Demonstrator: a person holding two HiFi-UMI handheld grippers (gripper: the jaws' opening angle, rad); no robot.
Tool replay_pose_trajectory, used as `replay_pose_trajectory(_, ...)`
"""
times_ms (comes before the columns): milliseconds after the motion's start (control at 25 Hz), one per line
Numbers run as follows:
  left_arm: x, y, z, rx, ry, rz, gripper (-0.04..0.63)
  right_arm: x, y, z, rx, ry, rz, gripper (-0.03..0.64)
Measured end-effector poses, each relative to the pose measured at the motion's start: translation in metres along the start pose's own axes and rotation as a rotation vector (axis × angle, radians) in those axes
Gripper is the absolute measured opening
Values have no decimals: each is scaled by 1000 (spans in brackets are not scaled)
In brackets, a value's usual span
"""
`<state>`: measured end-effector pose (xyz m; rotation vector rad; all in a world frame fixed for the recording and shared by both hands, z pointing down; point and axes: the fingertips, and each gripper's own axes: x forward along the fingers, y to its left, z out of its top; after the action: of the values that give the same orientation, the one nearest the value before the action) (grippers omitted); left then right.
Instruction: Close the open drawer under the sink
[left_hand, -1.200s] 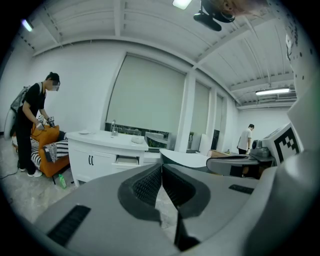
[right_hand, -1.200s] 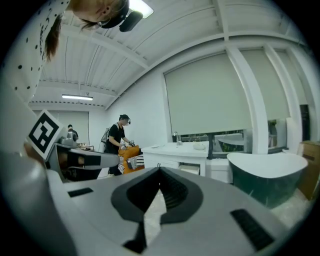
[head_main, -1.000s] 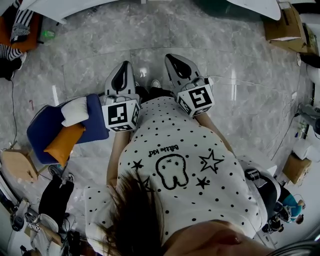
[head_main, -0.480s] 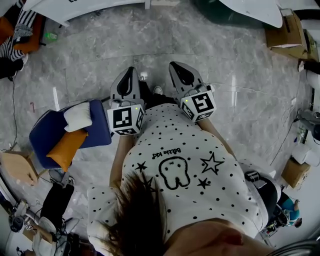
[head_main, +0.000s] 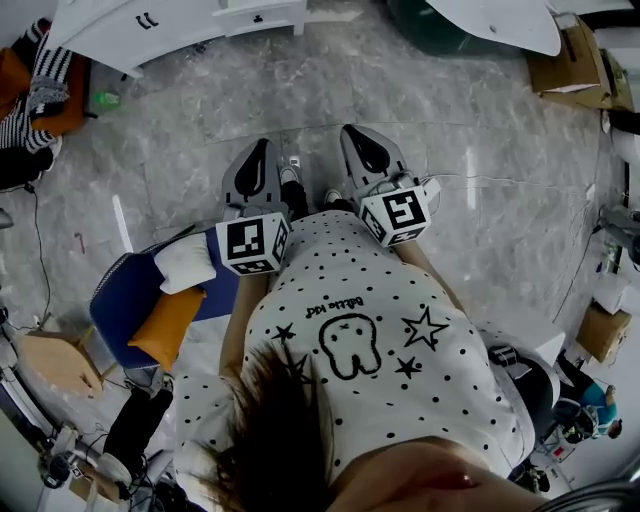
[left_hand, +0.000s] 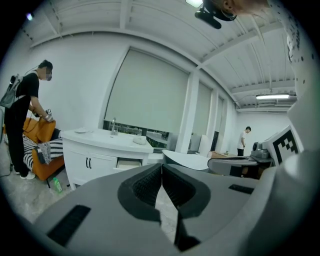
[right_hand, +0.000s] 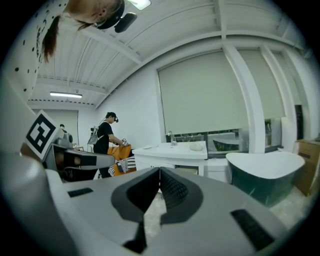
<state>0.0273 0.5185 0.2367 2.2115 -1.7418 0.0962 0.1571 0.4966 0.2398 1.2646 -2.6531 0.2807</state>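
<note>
**Step in hand:** approach. Judging by the gap, the closing push is not yet under way.

- The chair (head_main: 118, 305) is standing at 8 o'clock from the grippers in the head view. It is carrying a white cushion (head_main: 185, 262) and an orange cushion (head_main: 165, 325).
- The left gripper (left_hand: 162, 172) is holding its jaws fully together, with nothing between them. It is pointing nearly level toward the vanity (head_main: 130, 40).
- The drawer (head_main: 258, 14) is standing pulled out of the vanity front, under the counter. It is lying at 11 o'clock from the grippers, well apart from both. No view is showing its contents.
- The right gripper (right_hand: 160, 172) is likewise holding its jaws together and gripping nothing.
- The tub (head_main: 430, 25) is lying at 1 o'clock. Its inside is not showing.
- The box (head_main: 565, 50) is sitting at 2 o'clock, contents hidden.

**Next move:** the person is needing to cover the open floor to the vanity. One set of joined jaws then has to meet the drawer front squarely, near its middle, and push straight in. An off-centre push is likely to skew the drawer.
</note>
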Motion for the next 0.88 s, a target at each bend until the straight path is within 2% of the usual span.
replay_pose_trajectory(480,20,60,7,11,19,-16,9,52,16,0,27,5,-41,14)
replay_pose_trajectory(880,55,61,6,-10,44,-8,9,76,-6,-3,35,40,-18,14)
